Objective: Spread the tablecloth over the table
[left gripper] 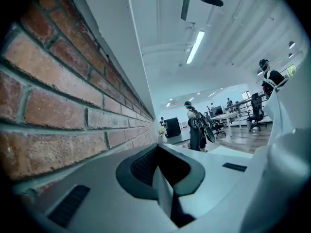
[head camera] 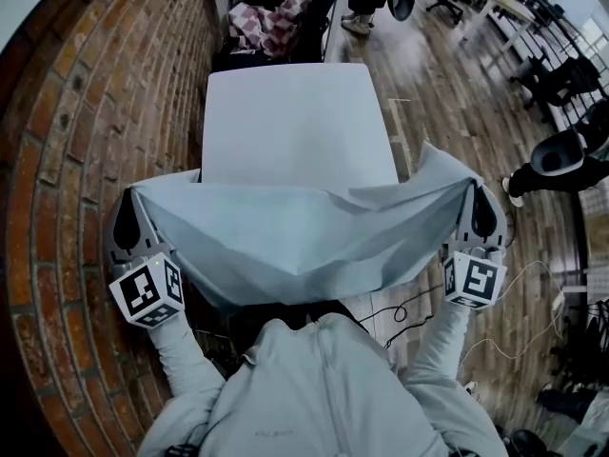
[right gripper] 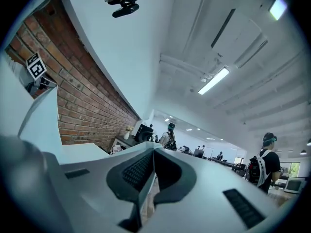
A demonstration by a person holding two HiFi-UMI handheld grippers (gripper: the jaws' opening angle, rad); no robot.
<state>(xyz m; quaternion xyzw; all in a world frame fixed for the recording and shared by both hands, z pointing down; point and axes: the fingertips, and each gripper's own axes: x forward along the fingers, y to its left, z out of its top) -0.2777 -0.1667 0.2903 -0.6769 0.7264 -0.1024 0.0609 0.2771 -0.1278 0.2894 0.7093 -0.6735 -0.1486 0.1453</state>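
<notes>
Your left gripper, just off the near left corner of the table and close to the brick wall, has its jaws pinched tight on one corner of the tablecloth. From there the cloth runs across the table's near end, held up in the air. Its upper edge is fairly taut and its middle sags in a fold that hangs off the near edge toward you. Beyond it most of the table top is bare white, and none of the cloth seems to lie flat there yet. Your right gripper, off the table's near right corner, has its jaws clamped shut on the opposite corner. I judge the task early: the cloth is lifted and opened widthways, and what remains is carrying it to the table's far end, lowering it and smoothing it flat
</notes>
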